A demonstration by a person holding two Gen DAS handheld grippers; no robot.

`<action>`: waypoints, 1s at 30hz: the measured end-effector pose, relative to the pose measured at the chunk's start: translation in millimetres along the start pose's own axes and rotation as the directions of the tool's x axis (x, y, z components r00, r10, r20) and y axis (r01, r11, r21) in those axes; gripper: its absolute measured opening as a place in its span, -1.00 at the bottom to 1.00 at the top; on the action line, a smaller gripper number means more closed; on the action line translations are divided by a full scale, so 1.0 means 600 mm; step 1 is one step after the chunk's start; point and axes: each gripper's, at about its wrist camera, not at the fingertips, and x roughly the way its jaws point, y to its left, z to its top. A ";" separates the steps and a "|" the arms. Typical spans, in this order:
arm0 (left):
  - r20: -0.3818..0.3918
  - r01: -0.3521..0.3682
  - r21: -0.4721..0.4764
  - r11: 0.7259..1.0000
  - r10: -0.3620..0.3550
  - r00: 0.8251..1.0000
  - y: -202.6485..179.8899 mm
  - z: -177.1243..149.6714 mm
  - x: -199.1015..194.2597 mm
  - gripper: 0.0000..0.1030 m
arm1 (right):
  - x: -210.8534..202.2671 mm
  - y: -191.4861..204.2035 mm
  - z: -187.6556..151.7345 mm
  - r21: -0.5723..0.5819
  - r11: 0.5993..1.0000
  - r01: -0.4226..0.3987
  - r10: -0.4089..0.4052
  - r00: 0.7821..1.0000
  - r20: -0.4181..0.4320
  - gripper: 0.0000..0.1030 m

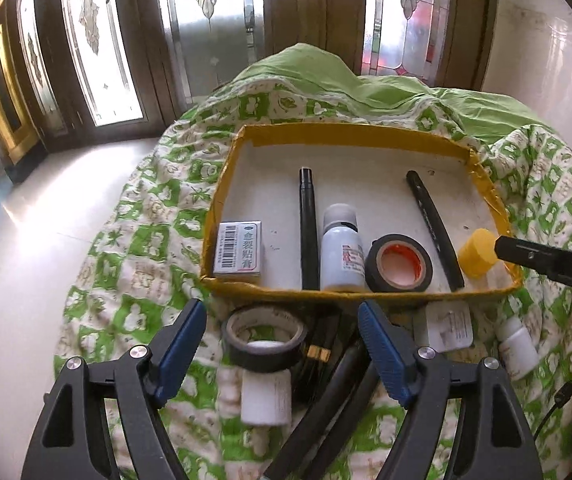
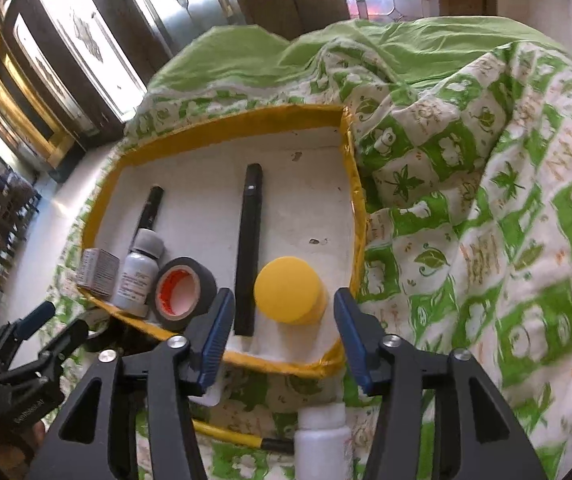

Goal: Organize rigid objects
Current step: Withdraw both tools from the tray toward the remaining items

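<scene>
1. Both grippers lie nearest: left gripper (image 1: 281, 344) spread wide above a loose tape roll (image 1: 263, 338), grasping nothing; right gripper (image 2: 279, 332) released around the yellow-capped bottle (image 2: 290, 290), pads apart from it.
2. Yellow-rimmed tray (image 1: 326, 134) on the quilt (image 1: 133, 264) holds everything sorted.
3. Inside: two black pens (image 1: 308, 228), grey bottle (image 1: 340, 254), tape (image 1: 398, 264), small box (image 1: 238, 251).

The far half of the yellow-edged white cardboard tray (image 1: 221, 184) lies bare and open from above, while its near edge is crowded by a black tape roll (image 1: 399, 263), grey bottle (image 1: 340, 254) and yellow-capped jar (image 2: 290, 292).
</scene>
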 end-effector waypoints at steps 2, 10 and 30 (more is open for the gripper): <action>0.001 0.000 -0.006 1.000 0.000 1.000 0.005 -0.010 -0.011 0.57 | -0.015 0.001 -0.009 0.014 1.000 -0.020 0.020 1.000 0.018 0.22; -0.053 -0.016 -0.147 0.989 0.009 0.999 0.068 -0.113 -0.028 0.58 | -0.070 0.014 -0.059 0.039 0.993 -0.109 0.106 0.992 0.065 0.39; -0.055 0.150 -0.217 0.965 -0.166 0.985 0.067 -0.140 -0.038 0.59 | -0.075 -0.009 -0.108 0.138 0.979 -0.151 0.152 0.988 0.006 0.49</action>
